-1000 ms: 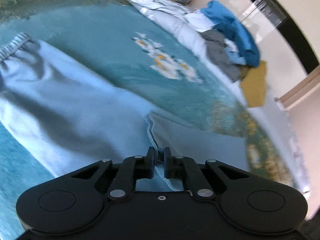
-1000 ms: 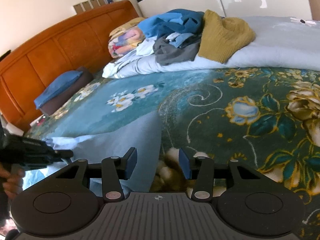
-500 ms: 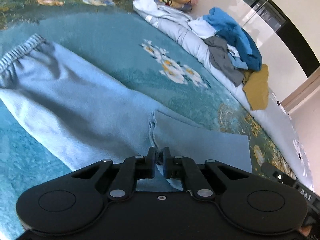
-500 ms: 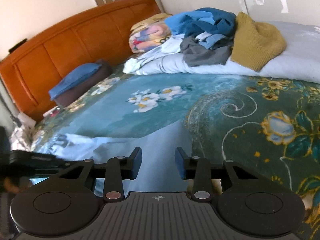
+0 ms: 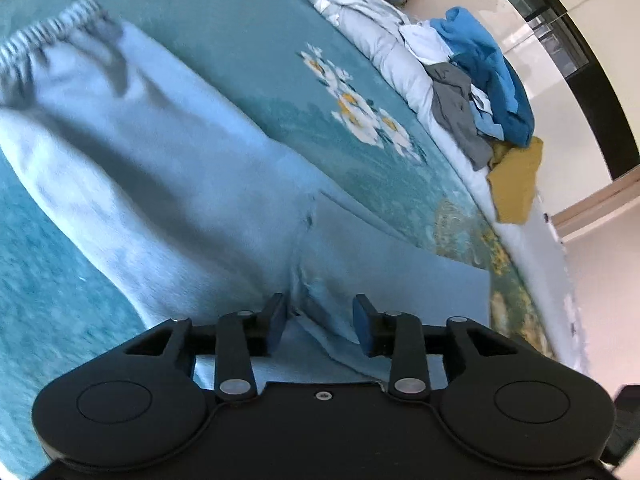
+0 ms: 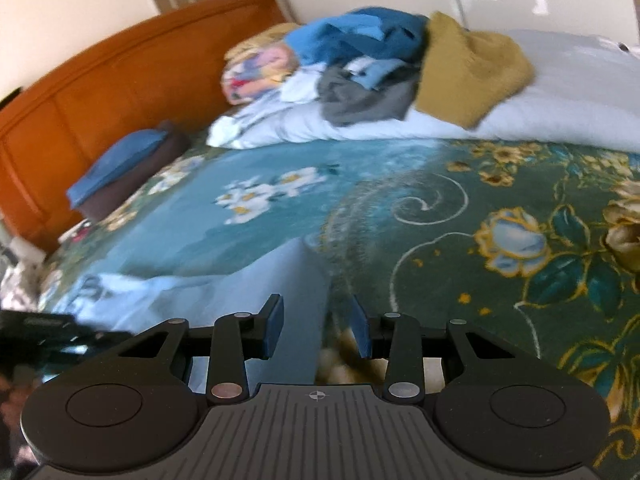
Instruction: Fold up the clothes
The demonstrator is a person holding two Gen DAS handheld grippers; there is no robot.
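Light blue trousers (image 5: 168,184) lie flat on the teal floral bedspread (image 5: 256,64), their elastic waistband (image 5: 48,36) at the far left. One leg is folded over, and its raised crease runs toward my left gripper (image 5: 320,312). That gripper's jaws are opening; the crease sits between them without being pressed. In the right wrist view the trousers (image 6: 256,292) end in a straight edge. This edge passes between the fingers of my right gripper (image 6: 316,312), whose jaws are closing with a gap on both sides. The left gripper's black body (image 6: 48,328) shows at the left edge.
A pile of blue, grey and white clothes (image 6: 372,60) and a mustard sweater (image 6: 468,68) rest on a white duvet (image 6: 560,100) at the far side. An orange headboard (image 6: 100,92) stands behind a folded blue item on a dark pillow (image 6: 120,164).
My left gripper's jaws have opened and let go of the trouser crease. My right gripper's jaws have narrowed a little, and it has shifted so the trouser edge lies between its fingers.
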